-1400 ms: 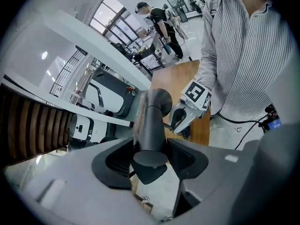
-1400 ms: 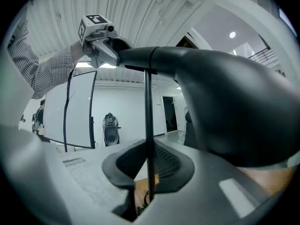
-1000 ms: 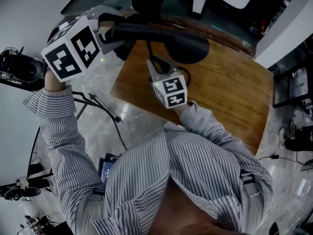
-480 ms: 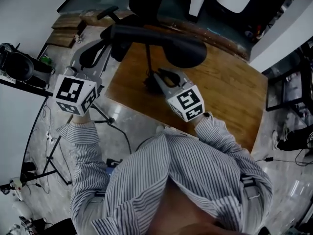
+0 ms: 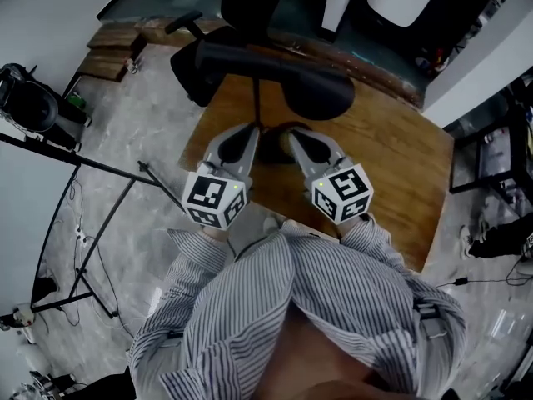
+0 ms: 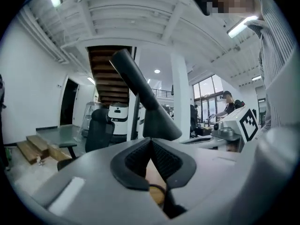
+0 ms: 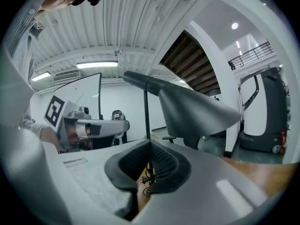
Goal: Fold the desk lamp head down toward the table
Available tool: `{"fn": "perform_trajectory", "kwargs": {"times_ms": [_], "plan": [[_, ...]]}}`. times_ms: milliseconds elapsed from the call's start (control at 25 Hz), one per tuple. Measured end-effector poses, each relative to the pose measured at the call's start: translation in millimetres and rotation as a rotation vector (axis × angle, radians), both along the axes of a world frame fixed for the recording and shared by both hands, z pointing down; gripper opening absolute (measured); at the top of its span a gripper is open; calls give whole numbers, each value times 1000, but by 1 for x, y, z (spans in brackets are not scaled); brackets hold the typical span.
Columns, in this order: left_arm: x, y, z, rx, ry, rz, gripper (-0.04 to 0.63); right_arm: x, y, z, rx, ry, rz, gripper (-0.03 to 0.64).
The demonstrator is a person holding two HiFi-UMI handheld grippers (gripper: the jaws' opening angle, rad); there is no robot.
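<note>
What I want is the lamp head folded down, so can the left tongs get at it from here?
Probably yes: the lamp head stands just above the left tongs with nothing between, though they are shut and must rise and open.

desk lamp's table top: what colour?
The table top is brown with wood grain. It shows best in the head view.
</note>
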State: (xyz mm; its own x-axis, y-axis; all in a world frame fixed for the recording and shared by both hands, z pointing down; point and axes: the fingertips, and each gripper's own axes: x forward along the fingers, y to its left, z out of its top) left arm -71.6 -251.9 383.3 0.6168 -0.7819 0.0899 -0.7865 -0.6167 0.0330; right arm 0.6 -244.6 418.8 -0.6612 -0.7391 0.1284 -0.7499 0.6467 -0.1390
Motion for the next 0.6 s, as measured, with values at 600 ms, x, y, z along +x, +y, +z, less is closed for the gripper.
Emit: {"fn": "perform_trajectory", "kwargs": {"times_ms": [600], "plan": [[39, 24, 44, -186, 101, 100, 6, 8, 20, 24, -90, -8, -10, 2]]}}
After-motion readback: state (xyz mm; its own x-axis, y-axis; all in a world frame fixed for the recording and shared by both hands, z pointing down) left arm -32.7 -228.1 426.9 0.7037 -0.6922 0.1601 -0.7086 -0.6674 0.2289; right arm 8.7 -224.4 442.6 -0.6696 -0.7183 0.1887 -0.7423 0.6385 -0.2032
